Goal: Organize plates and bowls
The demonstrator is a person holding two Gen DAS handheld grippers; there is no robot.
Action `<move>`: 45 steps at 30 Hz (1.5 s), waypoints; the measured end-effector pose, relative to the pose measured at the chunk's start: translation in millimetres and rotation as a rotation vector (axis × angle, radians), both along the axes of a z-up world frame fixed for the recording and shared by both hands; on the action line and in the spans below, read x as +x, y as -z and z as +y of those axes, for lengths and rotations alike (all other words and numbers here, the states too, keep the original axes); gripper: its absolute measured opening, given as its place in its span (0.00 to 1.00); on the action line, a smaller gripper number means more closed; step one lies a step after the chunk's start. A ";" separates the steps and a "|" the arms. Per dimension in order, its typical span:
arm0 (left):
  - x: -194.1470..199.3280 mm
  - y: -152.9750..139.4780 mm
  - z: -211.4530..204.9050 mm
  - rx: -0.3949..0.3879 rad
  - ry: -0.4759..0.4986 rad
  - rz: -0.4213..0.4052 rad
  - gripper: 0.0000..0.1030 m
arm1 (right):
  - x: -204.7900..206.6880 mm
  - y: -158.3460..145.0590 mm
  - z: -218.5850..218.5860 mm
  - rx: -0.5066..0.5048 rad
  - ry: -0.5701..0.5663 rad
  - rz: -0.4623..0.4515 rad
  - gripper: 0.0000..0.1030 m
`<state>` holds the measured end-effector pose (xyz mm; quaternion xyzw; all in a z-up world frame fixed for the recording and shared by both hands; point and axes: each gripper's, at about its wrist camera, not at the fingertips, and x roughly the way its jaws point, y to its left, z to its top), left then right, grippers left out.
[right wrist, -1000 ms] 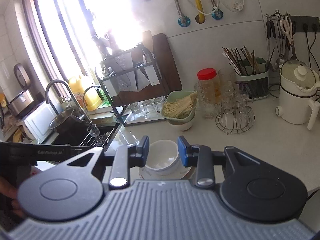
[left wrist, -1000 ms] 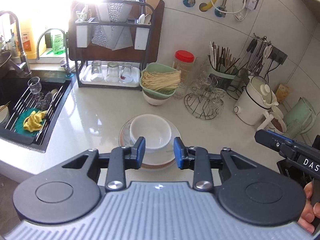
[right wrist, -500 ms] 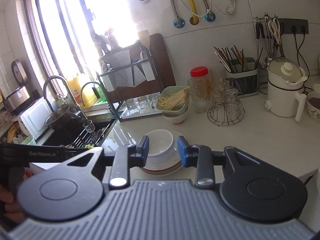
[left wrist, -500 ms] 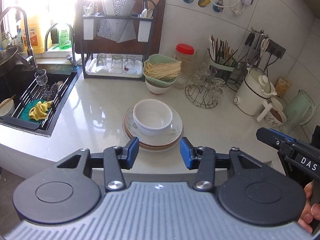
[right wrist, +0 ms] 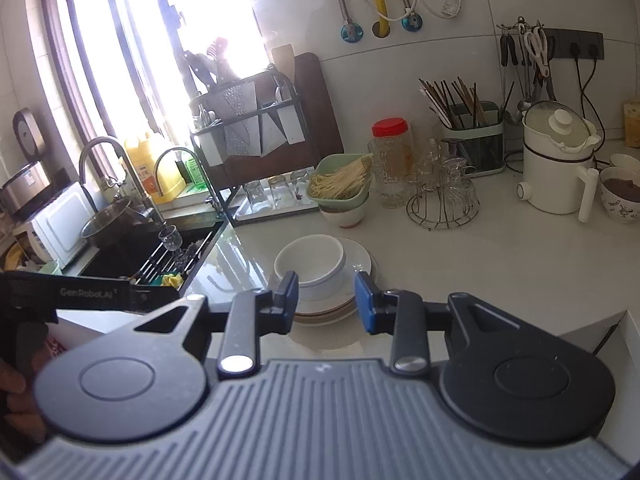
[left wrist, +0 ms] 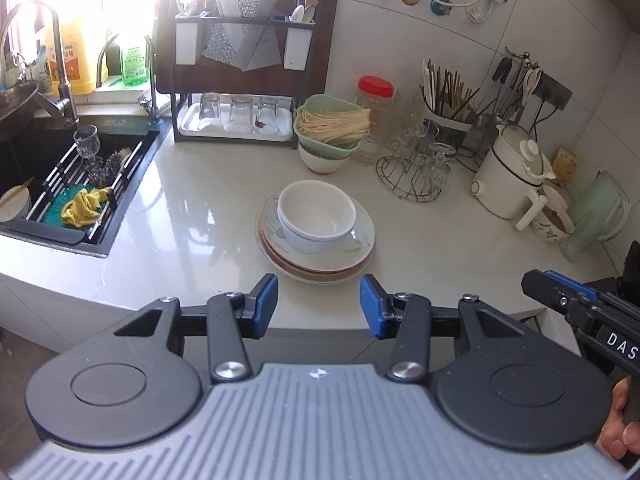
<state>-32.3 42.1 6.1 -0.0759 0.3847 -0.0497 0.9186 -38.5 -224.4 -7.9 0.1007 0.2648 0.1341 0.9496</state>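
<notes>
Pale stone counter, kitchen corner, strong window glare at the rear left. Item one, at mid-counter: white bowls nested and seated on a stack of plates, the lowest plates rimmed in brown. Behind that stack, close by: a green basket of dry noodles perched on another bowl, a red-lidded jar, and a wire rack of glasses. Rear left: a black dish rack with three upturned tumblers on its tray. Left: a sunken sink holding a stemmed glass and a yellow cloth. Right: a chopstick holder and a white kettle (a patterned cup sits just beside it). My left gripper sits short of the plates' near rim; its jaws have just been opening and now stand apart with nothing between them. My right gripper also stands parted and empty, the stack showing beyond its gap. Nothing lies between either claw and the stack.
</notes>
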 end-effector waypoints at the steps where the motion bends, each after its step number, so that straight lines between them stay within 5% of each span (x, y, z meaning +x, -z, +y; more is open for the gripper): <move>1: 0.1 -0.6 -0.1 0.008 0.004 0.002 0.50 | -0.4 0.6 0.9 -0.005 0.003 0.003 0.34; 9: -8.5 -4.0 -7.9 0.003 0.059 0.009 0.51 | -10.3 -3.1 6.0 -0.045 0.042 -0.016 0.39; 19: -10.5 -1.1 -3.7 -0.015 0.048 0.006 0.74 | -8.0 -1.0 4.4 -0.061 0.077 0.001 0.44; 23: -9.0 -2.2 -3.0 -0.006 0.040 0.005 0.84 | -6.0 -1.6 7.4 -0.061 0.066 -0.004 0.84; 45: -11.0 -1.9 2.5 0.039 -0.007 0.008 0.96 | -4.5 1.5 11.1 -0.057 0.090 0.002 0.87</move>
